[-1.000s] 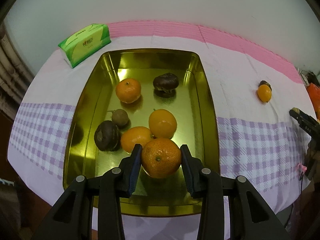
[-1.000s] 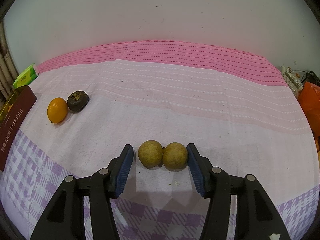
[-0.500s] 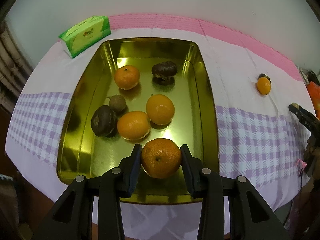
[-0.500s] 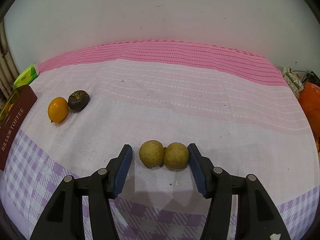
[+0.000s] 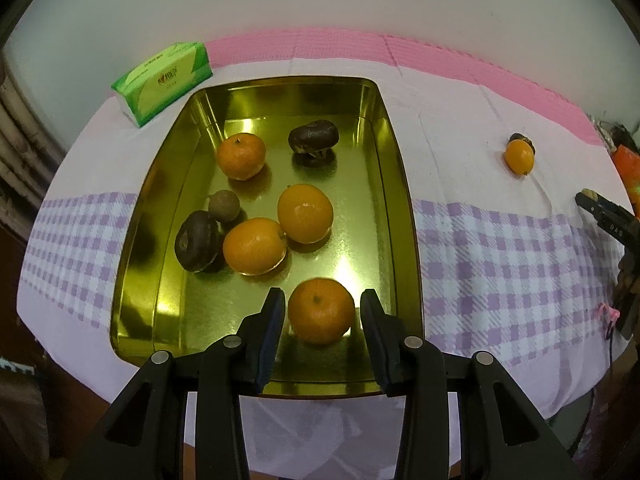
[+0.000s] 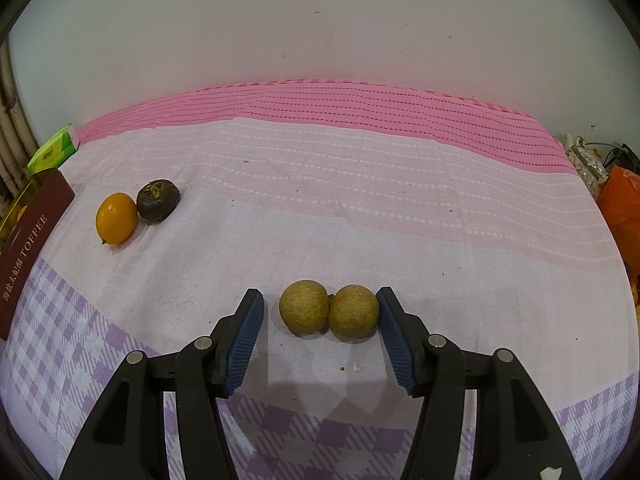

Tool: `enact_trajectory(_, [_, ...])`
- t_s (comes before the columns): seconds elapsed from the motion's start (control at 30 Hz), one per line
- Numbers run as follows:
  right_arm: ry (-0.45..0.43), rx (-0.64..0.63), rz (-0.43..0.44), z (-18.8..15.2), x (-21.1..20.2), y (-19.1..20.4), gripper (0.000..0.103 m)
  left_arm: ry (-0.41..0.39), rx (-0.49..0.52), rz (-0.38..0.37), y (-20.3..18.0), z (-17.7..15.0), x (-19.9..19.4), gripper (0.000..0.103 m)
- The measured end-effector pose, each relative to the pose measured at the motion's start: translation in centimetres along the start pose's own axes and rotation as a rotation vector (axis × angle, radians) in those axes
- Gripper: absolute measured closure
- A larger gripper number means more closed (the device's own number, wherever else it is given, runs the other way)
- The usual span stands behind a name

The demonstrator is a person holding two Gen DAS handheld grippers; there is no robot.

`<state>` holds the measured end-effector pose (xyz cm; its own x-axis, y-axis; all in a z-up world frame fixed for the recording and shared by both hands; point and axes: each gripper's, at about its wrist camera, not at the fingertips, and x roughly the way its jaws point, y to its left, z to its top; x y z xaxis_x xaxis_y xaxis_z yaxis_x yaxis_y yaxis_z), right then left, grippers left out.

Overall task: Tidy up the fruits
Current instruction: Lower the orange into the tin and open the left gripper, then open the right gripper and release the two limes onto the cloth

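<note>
**Left wrist view.** The jaws of my left gripper (image 5: 321, 320) stand released, just clear of the tangerine (image 5: 321, 310), which rests in the gold tray (image 5: 404, 216) between them. Six fruits lie beyond.

**Right wrist view.** The jaws of my right gripper (image 6: 320, 312) are unclenched, bracketing two longans (image 6: 329, 311) on the counter (image 6: 360, 208). An orange fruit (image 6: 116, 219) and a dark fruit (image 6: 157, 200) lie ahead to the left. By my judgement, four fruits remain untrayed.

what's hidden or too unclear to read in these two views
- Left wrist view: dark fruit, mostly behind the small orange fruit.
- Left wrist view: right tool, cut off by the frame edge.
- Right wrist view: gold tin, cut off by the left edge and behind its maroon side.
- Right wrist view: orange bag, cut off at right.
</note>
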<state>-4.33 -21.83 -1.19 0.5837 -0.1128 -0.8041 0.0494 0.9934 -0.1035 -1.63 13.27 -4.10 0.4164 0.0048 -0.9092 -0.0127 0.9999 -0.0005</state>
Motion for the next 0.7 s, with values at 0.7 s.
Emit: enact_trajectory(0.7, [0.001,-0.011,-0.021,-0.2,-0.1,0.5,0.047,-0.048,0.023,0.104,-0.2,-0.5,-1.8,0.04])
